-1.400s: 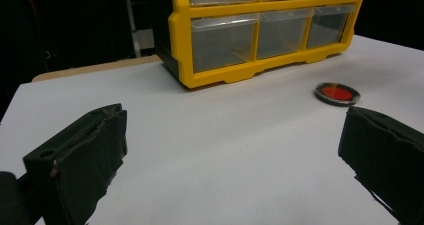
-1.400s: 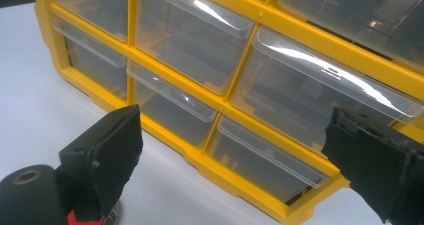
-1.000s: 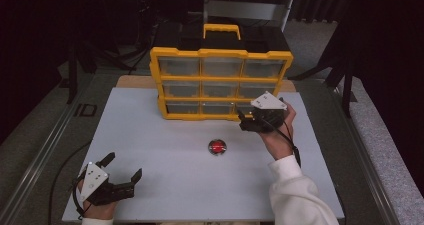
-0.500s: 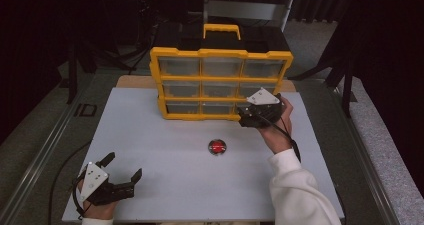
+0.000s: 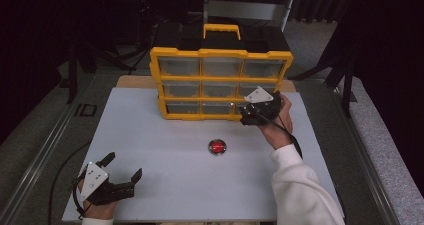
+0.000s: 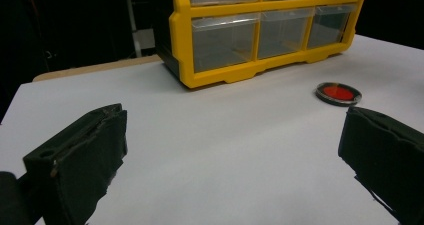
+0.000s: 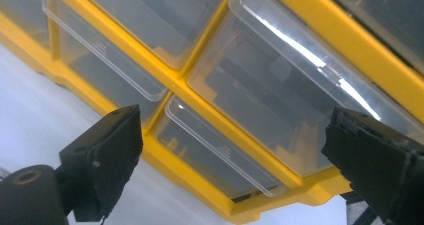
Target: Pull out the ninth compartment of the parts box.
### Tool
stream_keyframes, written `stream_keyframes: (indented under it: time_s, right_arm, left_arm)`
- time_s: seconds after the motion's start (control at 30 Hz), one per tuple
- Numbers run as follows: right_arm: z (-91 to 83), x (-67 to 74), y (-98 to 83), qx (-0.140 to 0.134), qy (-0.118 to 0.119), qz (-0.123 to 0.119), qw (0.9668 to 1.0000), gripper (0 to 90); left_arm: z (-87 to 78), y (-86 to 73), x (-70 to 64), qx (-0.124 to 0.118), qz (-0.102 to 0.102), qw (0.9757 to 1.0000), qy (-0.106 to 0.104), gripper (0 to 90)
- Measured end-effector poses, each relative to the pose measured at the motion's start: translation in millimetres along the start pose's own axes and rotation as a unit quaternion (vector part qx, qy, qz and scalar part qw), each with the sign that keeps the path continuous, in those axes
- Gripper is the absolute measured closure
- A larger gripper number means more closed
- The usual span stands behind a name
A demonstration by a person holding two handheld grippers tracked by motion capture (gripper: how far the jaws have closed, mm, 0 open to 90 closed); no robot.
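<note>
Yellow drawer cabinet (image 5: 220, 82) stands at the far middle of the white table (image 5: 165, 150), three rows of three clear drawers facing the person, a yellow carry handle (image 5: 221, 31) on its black top. The right tongs (image 5: 243, 116) are raised to the cabinet's lower right corner, right up at the bottom-right drawer (image 5: 246, 106); in the high view I cannot tell whether they touch it. In the right gripper view the right tongs (image 7: 232, 150) stand spread wide with nothing between them, the clear fronts of the drawers (image 7: 220, 150) close ahead and seen at a slant, the yellow frame (image 7: 200, 107) running between them. The person's right hand (image 5: 280, 120) holds the tool, a white sleeve (image 5: 300, 190) behind it.

A small round red disc with a dark rim (image 5: 217, 146) lies flat on the table in front of the cabinet, apart from it and near the right forearm. In the left gripper view the red disc (image 6: 338, 93) lies ahead and to the right.

The left tongs (image 5: 125, 172) rest low at the near left corner of the table, well apart from cabinet and disc, spread wide and holding nothing; the left gripper view shows bare table between the left tongs (image 6: 232, 150).
</note>
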State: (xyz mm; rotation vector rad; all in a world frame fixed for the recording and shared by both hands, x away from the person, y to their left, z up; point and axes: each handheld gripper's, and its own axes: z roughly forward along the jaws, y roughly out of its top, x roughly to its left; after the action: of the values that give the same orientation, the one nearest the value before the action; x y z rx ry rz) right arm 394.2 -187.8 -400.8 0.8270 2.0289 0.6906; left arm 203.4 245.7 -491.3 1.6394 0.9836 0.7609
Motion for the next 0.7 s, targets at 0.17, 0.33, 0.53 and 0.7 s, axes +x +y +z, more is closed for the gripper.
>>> stream_keyframes:
  time_s: [0.17, 0.33, 0.53, 0.7]
  right_arm:
    - [4.8, 1.7, -1.8, 0.01, -0.005, -0.016, 0.9998, 8.1]
    - [8.7, 2.5, -0.9, 0.025, -0.009, -0.04, 0.9988, 8.1]
    - [10.9, 2.9, 2.2, 0.029, -0.011, -0.056, 0.998, 8.1]
    - [14.3, 5.8, 0.4, 0.033, -0.017, -0.074, 0.9966, 8.1]
  left_arm:
    - [0.6, -0.1, -0.1, 0.001, 0.0, 1.0, 0.0, 0.0]
    - [1.0, -0.3, 0.1, 0.002, 0.0, 1.0, 0.0, 0.0]
    - [0.3, -0.2, 0.3, 0.0, -0.001, 1.0, 0.001, 0.0]
    - [0.5, -0.3, 0.2, 0.001, 0.0, 1.0, 0.001, 0.0]
